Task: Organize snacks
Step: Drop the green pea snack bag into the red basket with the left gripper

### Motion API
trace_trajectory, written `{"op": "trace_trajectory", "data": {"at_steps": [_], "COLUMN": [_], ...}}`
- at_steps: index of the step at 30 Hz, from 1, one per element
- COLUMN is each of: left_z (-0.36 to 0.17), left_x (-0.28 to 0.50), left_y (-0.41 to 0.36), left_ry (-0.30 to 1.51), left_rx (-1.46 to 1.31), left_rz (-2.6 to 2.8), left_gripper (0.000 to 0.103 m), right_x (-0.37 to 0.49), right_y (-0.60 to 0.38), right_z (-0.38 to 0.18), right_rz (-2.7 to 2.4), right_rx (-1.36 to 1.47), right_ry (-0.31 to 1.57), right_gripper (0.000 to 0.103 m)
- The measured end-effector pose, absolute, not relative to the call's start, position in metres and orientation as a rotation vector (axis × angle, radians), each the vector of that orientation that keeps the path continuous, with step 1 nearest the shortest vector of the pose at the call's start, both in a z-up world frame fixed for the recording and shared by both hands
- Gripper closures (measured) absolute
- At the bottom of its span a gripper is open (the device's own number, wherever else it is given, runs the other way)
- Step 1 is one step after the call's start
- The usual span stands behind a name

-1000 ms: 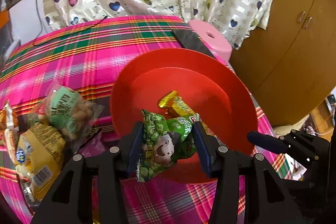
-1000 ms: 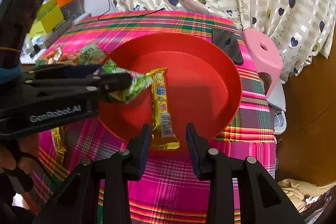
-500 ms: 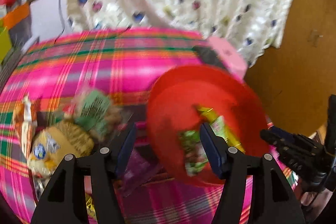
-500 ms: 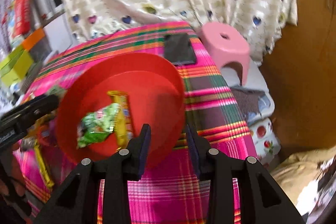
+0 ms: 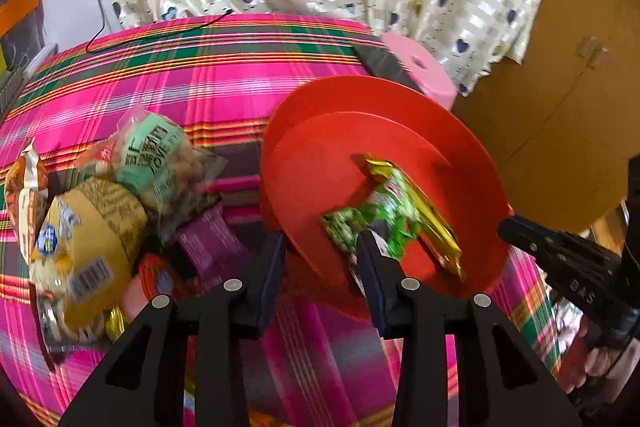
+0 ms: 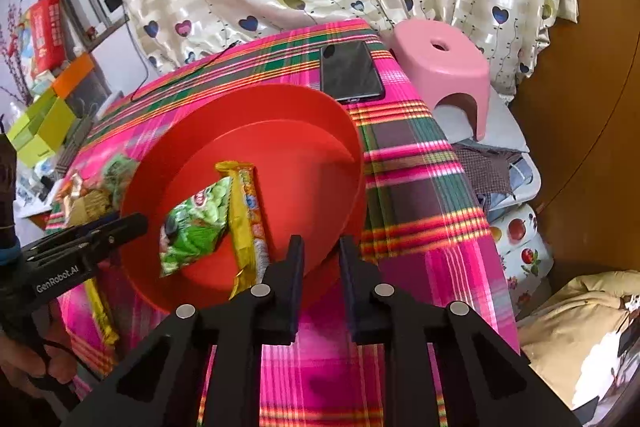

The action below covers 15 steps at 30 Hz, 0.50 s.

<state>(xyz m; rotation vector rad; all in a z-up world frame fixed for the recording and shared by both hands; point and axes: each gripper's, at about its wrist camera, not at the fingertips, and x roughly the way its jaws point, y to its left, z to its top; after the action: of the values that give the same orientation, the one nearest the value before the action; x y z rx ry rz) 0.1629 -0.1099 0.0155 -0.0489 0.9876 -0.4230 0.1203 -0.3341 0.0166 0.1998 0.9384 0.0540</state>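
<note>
Ahead of the left gripper (image 5: 320, 255), whose jaws are closing on nothing, a green snack packet (image 5: 376, 219) lies in the red bowl (image 5: 344, 99), just beyond the right-hand finger (image 5: 370, 267) and free of both pads, beside a gold snack bar (image 5: 424, 215). Left of those fingers more snack bags (image 5: 100, 211) sit heaped on the plaid cloth (image 5: 200, 67). The right gripper (image 6: 320, 267) has narrow, empty jaws over the bowl's near rim.
</note>
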Motion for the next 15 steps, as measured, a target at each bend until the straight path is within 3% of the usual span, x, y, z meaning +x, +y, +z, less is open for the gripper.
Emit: {"op": "trace_trajectory", "data": {"at_steps": [9,15], "left_z": [0.025,0.006], "left_x": [0.160,0.204], "left_y": [-0.100,-0.105], "left_ry": [0.913,0.992], "left_rx": [-0.062,-0.080], "left_rz": [-0.360,-0.333], "left_gripper": [0.065,0.065], "right_x": [0.122,0.149], "right_y": [-0.339,-0.352], "right_z": [0.021,0.008], "right_rz": [0.041,0.027], "right_rx": [0.228,0.261], "right_ry": [0.930,0.982], "right_gripper": [0.089,0.087]}}
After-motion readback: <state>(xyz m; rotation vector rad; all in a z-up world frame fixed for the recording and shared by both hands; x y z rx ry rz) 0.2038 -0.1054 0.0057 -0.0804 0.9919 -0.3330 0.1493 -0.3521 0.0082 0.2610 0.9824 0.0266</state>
